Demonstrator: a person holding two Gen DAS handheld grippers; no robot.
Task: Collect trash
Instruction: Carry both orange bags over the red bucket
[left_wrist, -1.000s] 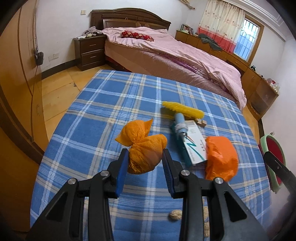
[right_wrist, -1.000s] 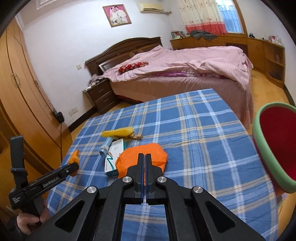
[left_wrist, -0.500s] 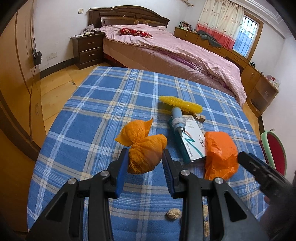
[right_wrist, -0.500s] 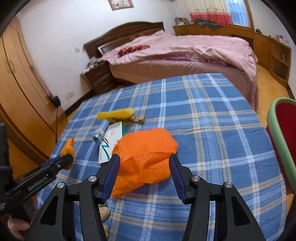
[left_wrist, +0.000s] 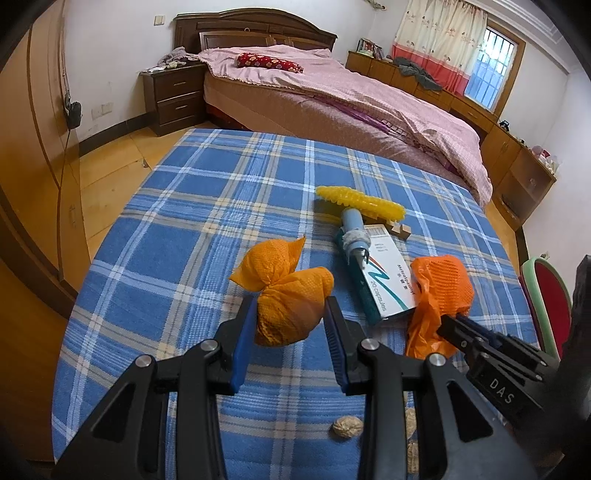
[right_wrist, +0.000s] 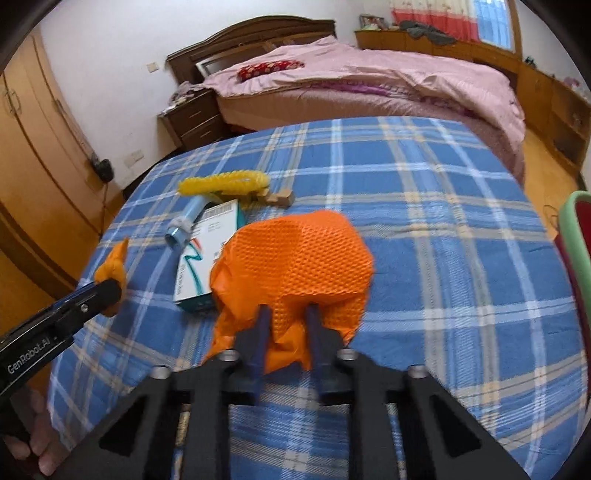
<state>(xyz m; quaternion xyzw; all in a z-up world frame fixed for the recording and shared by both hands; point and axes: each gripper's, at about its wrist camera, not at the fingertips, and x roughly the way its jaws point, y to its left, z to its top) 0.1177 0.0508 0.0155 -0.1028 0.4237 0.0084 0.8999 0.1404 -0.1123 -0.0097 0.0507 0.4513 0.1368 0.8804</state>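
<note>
My left gripper (left_wrist: 291, 321) is shut on a knotted yellow-orange mesh bag (left_wrist: 284, 295) and holds it over the blue plaid table (left_wrist: 177, 221). My right gripper (right_wrist: 286, 325) is shut on a crumpled bright orange bag (right_wrist: 299, 258), which also shows in the left wrist view (left_wrist: 439, 291). A white and teal medicine box (left_wrist: 384, 280), a blue tube (left_wrist: 354, 236) and a yellow spiky roller (left_wrist: 358, 201) lie behind the bags.
Nut shells (left_wrist: 347, 428) lie near the table's front edge. A small wooden piece (left_wrist: 400, 230) sits by the roller. A red bin with a green rim (right_wrist: 576, 266) stands off the table's right side. A bed (left_wrist: 332, 88) is beyond the table.
My right gripper opened, moved forward over the bright orange bag and closed on it. My left gripper kept its hold on the knotted bag.
</note>
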